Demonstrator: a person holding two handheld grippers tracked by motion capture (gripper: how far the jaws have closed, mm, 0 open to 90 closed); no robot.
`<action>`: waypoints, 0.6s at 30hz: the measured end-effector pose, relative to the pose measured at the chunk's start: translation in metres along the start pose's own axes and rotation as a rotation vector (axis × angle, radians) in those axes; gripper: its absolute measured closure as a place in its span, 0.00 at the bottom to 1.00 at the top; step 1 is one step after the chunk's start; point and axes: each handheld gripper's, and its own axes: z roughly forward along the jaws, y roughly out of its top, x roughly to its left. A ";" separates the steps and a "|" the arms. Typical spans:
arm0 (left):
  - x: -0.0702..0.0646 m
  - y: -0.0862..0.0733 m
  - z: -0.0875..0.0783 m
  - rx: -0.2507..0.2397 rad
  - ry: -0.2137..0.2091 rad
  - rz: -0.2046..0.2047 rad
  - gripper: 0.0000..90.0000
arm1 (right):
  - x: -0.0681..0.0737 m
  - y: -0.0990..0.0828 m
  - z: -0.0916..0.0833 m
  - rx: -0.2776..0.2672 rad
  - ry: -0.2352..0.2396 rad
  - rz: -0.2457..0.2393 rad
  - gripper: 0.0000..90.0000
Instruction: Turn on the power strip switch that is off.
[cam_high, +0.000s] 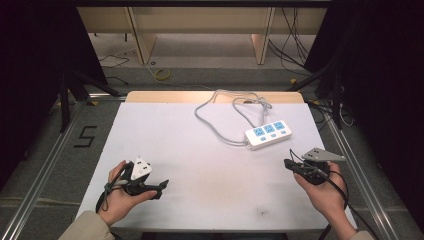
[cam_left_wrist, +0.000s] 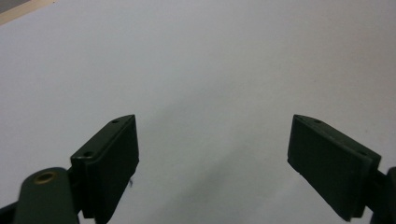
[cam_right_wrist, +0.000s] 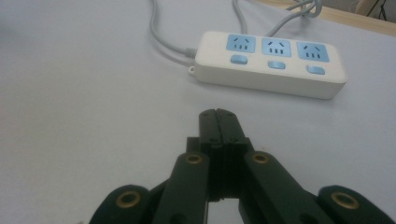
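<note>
The white desk carries one power strip at about two o'clock, its grey cable looping back to twelve, probably left slack so the strip can be shifted. It has three blue sockets (each with a switch below). Two grippers wait near the front edge: the left gripper spread wide and empty at seven o'clock, the right gripper pressed closed on nothing at four, aimed at the strip.

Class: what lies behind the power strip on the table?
Behind the power strip, its grey cable loops across the white table toward the far edge. The plug end cannot be made out.
</note>
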 end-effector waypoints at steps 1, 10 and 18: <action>0.000 0.000 0.000 0.000 0.000 0.000 0.18 | 0.000 0.001 0.000 -0.001 -0.001 0.001 1.00; 0.001 0.000 -0.001 -0.008 0.009 -0.002 0.18 | 0.000 0.009 0.006 0.002 -0.001 -0.004 1.00; 0.001 0.000 -0.001 -0.007 0.010 -0.002 0.18 | -0.001 0.017 0.011 -0.003 -0.006 -0.004 1.00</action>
